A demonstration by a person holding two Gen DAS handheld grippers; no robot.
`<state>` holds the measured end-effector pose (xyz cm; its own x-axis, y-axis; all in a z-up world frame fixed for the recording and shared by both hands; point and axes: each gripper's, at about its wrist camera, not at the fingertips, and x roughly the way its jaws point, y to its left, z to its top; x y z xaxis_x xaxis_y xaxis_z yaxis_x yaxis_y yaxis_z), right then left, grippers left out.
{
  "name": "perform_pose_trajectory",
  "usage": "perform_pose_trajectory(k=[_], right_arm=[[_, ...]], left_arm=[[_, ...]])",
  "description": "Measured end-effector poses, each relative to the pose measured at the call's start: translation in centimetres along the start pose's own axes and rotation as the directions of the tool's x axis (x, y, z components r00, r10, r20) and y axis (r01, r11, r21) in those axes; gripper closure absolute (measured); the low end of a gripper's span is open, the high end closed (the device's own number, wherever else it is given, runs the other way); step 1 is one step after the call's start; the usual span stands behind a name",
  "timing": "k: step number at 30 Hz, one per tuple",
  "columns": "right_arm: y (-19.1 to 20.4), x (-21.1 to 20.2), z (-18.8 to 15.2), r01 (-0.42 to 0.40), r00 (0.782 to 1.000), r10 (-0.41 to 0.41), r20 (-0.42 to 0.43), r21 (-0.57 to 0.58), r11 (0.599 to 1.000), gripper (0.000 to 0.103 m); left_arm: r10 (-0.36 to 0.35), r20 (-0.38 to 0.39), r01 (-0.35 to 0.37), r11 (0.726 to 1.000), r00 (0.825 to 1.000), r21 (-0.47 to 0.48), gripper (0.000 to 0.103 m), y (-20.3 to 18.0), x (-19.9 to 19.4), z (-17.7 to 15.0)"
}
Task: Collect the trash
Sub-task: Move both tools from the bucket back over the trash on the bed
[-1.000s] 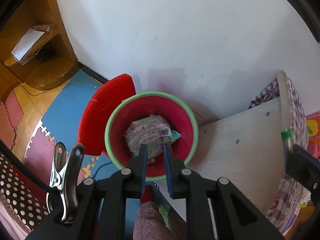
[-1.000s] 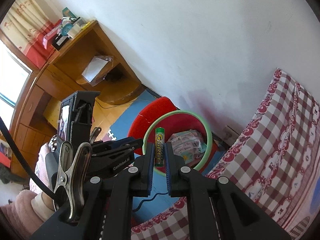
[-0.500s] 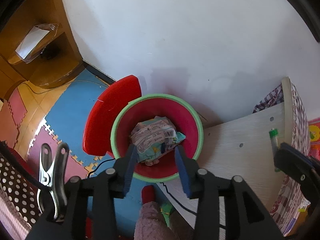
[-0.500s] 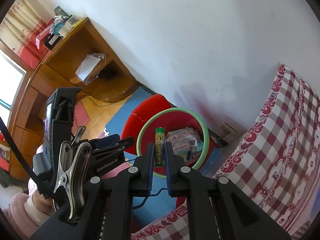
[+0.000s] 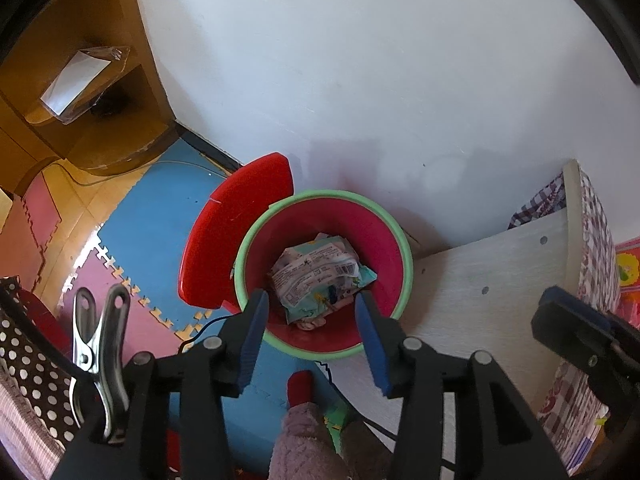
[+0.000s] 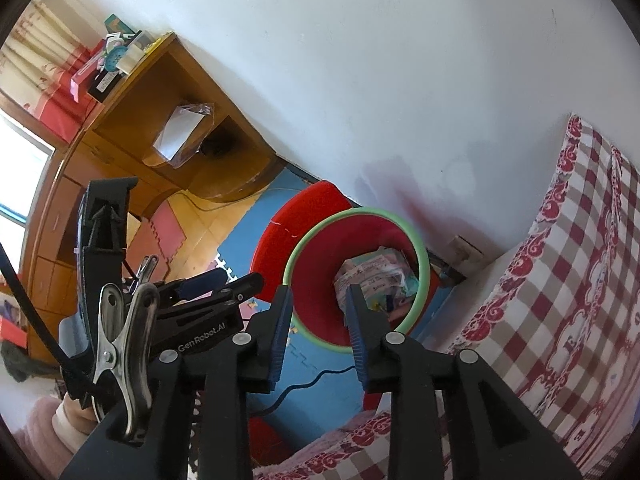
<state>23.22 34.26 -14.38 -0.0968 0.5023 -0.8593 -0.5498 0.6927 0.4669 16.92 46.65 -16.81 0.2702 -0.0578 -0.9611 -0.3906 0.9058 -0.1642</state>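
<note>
both grippers over the red bin

the left gripper point(image 5: 310, 300) points down over the red bin point(image 5: 394, 248); its jaws are apart and opening, with nothing between them. the right gripper point(image 6: 318, 300) is also above the bin, jaws apart and opening, holding nothing. inside the bin lies a crumpled wrapper point(image 5: 320, 276) with a barcode. the bin has a green rim and stands on the blue floor mat point(image 5: 156, 216), near the white wall point(image 5: 360, 60), beside a checked mattress point(image 6: 560, 280).
</note>
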Motion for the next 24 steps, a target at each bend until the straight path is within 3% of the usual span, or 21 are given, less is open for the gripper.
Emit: perform_pose_trajectory(k=[16,24], right_arm=[[0.9,-3.8,-2.2,-0.048,0.998,0.047,0.037,0.003,0.999,0.074],[2.6,-6.9,-4.2,-0.111,0.991,0.113,0.071,-0.032,0.993,0.074]], left_arm=[[-0.003,0.032,0.002,1.0,0.999,0.01,0.055,-0.8,-4.6,-1.6],[0.026,0.08,-0.026,1.0,0.996,0.003,0.055,-1.3,-8.5,-3.7]])
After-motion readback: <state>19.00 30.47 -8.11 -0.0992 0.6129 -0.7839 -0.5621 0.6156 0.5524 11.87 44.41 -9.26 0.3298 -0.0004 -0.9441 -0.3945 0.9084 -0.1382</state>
